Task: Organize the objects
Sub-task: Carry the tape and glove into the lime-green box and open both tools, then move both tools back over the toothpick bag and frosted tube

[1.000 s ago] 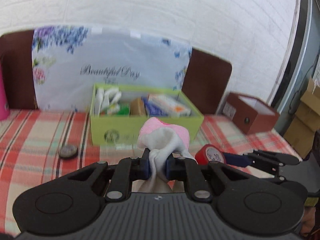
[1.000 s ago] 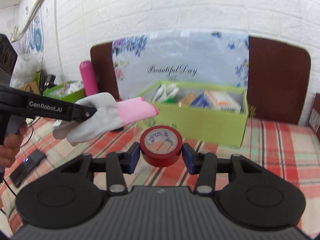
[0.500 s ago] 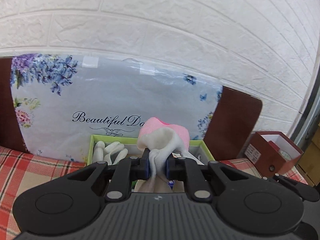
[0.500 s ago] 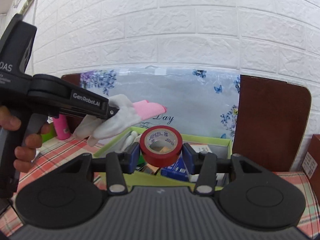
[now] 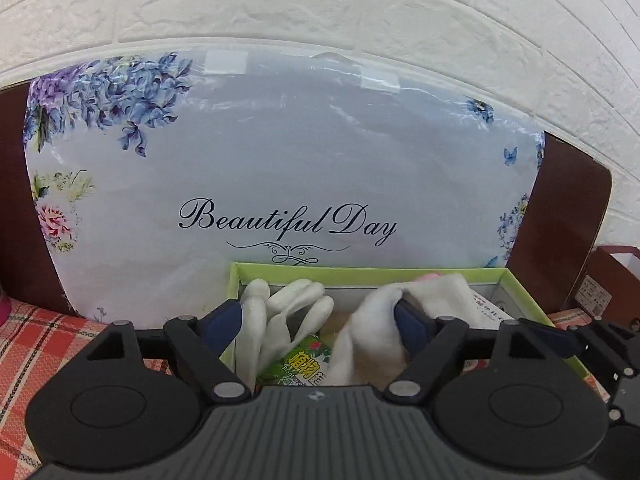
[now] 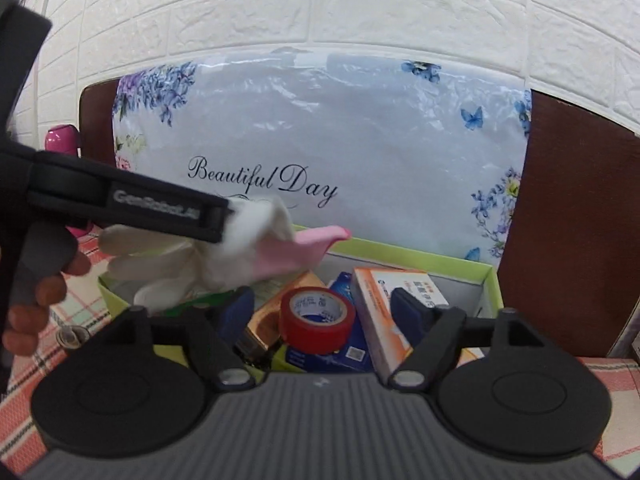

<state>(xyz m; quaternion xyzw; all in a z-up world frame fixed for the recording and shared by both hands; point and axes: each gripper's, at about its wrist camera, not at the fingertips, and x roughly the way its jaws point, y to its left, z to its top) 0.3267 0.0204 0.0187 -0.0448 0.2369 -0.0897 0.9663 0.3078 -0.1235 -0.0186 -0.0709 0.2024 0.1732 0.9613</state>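
Left wrist view: white brick wall, floral "Beautiful Day" board (image 5: pixel 280 184), red plaid tablecloth (image 5: pixel 24 344). One green box (image 5: pixel 360 274) holding one pair of white gloves (image 5: pixel 280 312). Left gripper (image 5: pixel 320 318) over the box, jaws just opened wide; white-and-pink sock (image 5: pixel 376 332) draped on the right finger, unpinched.

Right wrist view: same wall. One red tape roll (image 6: pixel 318 320) between the right gripper's (image 6: pixel 322 312) just-opened jaws, untouched, on the packets in the box. A hand (image 6: pixel 36 296) holds the left gripper's handle.

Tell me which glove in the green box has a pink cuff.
The white fabric glove draped at the left gripper, right side of the green cardboard box. The other white glove, at the box's left end, is all white.
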